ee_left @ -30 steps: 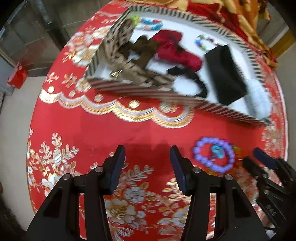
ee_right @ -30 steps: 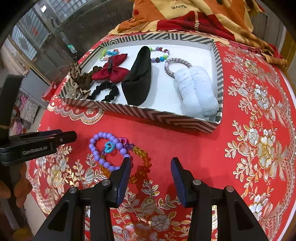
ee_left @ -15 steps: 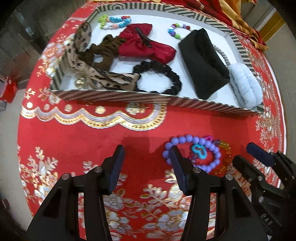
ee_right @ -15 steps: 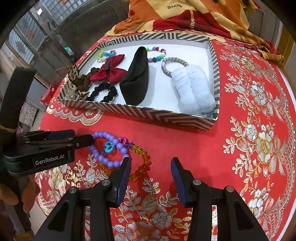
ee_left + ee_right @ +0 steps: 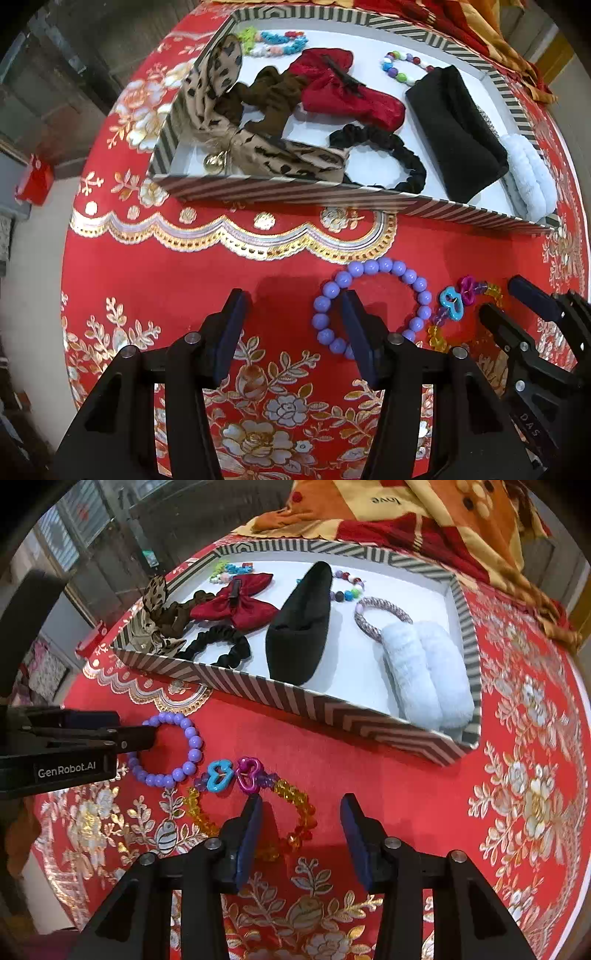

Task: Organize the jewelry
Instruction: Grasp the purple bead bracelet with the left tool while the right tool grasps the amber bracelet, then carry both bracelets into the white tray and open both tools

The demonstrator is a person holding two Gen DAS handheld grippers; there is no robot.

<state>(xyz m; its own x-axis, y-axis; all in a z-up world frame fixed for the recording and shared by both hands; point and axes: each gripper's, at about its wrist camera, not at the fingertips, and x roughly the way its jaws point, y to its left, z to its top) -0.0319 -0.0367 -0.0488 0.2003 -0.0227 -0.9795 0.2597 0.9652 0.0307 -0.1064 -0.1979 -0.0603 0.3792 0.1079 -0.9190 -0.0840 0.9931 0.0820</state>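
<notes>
1. Two bracelets lie out on the red floral embroidered tablecloth (image 5: 388,775), just at 6 o'clock of the striped shallow cardboard tray (image 5: 332,709). That reads as the pair left to sort, since everything else already sits in the tray.

2. The left gripper (image 5: 291,325) points steeply down, jaws wide and widening. One finger stands inside the ring of the purple round-bead bracelet (image 5: 373,266), the other outside at 9 o'clock, so the beaded strand runs between them. Nothing is pinched yet; I judge it is straddling the band to nip one side.

3. The right gripper (image 5: 299,827) is narrowing its jaws over the amber-and-red faceted-bead bracelet (image 5: 299,805). Its 3 o'clock arc lies between the blue pads, but they are not pressing on it that I can see. Released, then, and closing.

4. That bracelet's turquoise heart charm (image 5: 219,773) and magenta heart charm (image 5: 249,775) sit at its 12 o'clock edge, near the purple beads. One tool on each bracelet looks like a way to keep the two apart on the lift.

5. In the tray, the red satin bow clip (image 5: 236,607), black fabric scrunchie (image 5: 221,642), black felt pouch (image 5: 303,627) and pale blue fluffy scrunchie (image 5: 428,668) lie side by side. Bare white floor at 12 o'clock, beyond the fluffy piece, looks the likely landing spot.

6. Risk, as I judge it: beads are round and slick, so a shallow pinch may let the strand roll out.
</notes>
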